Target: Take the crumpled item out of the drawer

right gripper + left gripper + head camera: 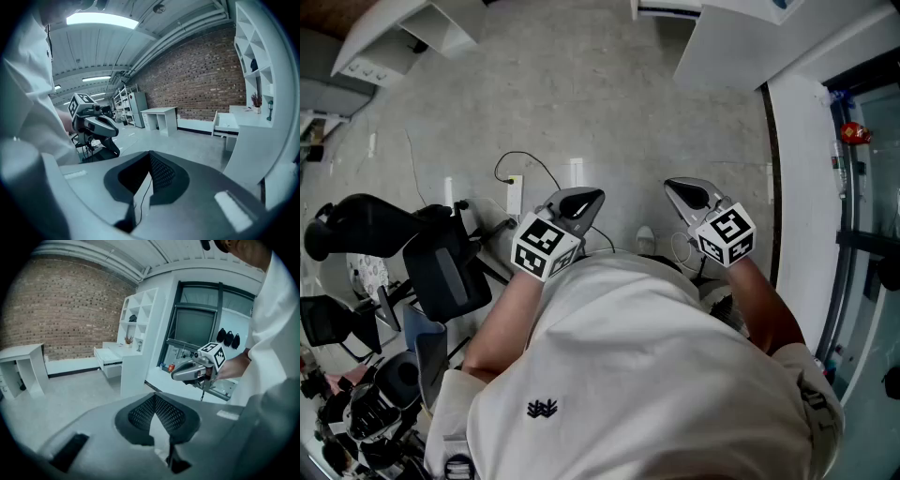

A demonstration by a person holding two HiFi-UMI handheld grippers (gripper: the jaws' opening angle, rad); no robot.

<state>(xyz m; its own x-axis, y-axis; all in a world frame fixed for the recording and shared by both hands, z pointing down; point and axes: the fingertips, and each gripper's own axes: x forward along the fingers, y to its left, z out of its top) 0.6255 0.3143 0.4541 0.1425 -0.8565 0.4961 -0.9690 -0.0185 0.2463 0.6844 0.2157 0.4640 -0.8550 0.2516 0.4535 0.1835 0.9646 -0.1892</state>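
I hold both grippers in front of my white shirt, above a grey floor. My left gripper (589, 198) and my right gripper (677, 186) are both shut with nothing between their tips. In the left gripper view my left gripper (155, 397) points across the room at a white drawer (108, 357) that stands pulled open from a desk under white shelves; my right gripper (177, 376) shows at the right. The right gripper view shows my right gripper (150, 153), the same open drawer (228, 123) far off, and my left gripper (114, 132). No crumpled item shows in any view.
A black office chair (431, 258) and camera gear stand close on my left. Cables (523, 169) lie on the floor ahead. White furniture (741, 37) lines the far side and a glass door (862, 234) the right. A white desk (160, 116) stands before the brick wall.
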